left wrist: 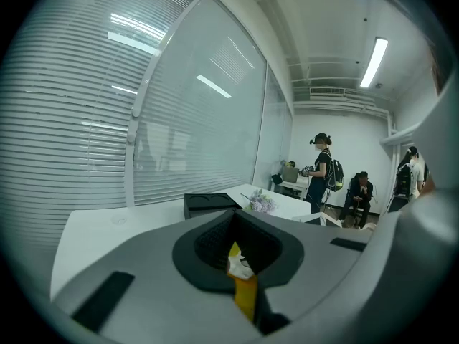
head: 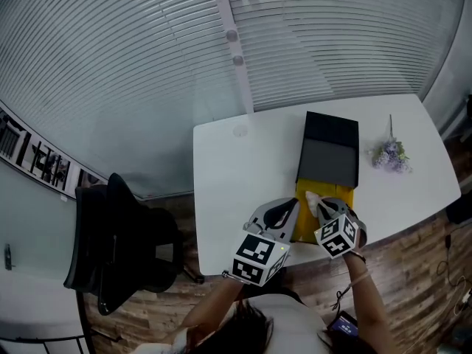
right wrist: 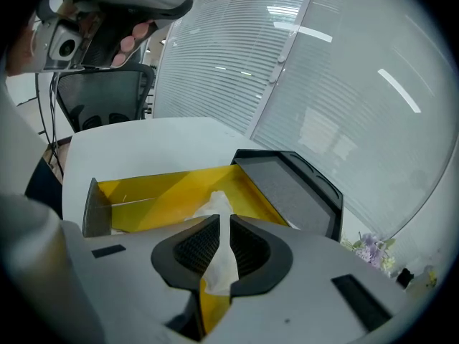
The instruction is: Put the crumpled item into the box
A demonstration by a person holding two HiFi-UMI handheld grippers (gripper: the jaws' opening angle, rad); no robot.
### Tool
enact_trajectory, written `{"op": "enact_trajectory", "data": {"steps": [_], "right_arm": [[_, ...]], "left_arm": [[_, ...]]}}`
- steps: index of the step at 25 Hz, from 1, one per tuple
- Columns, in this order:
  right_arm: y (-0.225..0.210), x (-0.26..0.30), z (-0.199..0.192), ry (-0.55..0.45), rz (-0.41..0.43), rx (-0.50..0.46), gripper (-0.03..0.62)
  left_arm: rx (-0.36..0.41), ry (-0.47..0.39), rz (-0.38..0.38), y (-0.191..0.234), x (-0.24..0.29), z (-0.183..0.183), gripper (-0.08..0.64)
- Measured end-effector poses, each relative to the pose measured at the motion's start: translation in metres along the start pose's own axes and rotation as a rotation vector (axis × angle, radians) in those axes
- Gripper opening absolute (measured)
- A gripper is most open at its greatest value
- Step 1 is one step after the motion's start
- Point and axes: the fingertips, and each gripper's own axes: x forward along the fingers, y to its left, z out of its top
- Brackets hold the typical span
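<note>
An open yellow box (head: 305, 231) lies at the white table's (head: 236, 190) front edge, its black lid (head: 330, 150) lying behind it. My right gripper (head: 325, 211) is shut on a crumpled white tissue (head: 313, 199) above the box. In the right gripper view the tissue (right wrist: 219, 212) sticks up between the jaws of that gripper (right wrist: 219, 248), with the yellow box (right wrist: 172, 192) beneath it. My left gripper (head: 289, 217) sits at the box's left wall. In its own view this gripper (left wrist: 241, 265) is closed on a yellow strip of the box (left wrist: 246, 296).
A small bunch of purple flowers (head: 391, 155) lies on the table right of the lid. A black office chair (head: 110, 234) stands left of the table. Slatted blinds run behind the table. People (left wrist: 321, 170) are in the room's far end.
</note>
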Motion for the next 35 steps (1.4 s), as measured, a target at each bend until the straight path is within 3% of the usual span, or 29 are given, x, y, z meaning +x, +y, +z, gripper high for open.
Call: {"op": "enact_trajectory", "data": {"steps": [30,35], "right_arm": [[-0.006,-0.093,0.021,-0.225,-0.135,0.337,0.029],[-0.003,-0.115,0.024,-0.265,-0.16,0.34,0.028]], "left_arm": [[0.032,-0.066,0.005,-0.035,-0.034,0.015,0.017],[0.031,-0.077,0.026,-0.042,-0.043,0.016,0.017]]}}
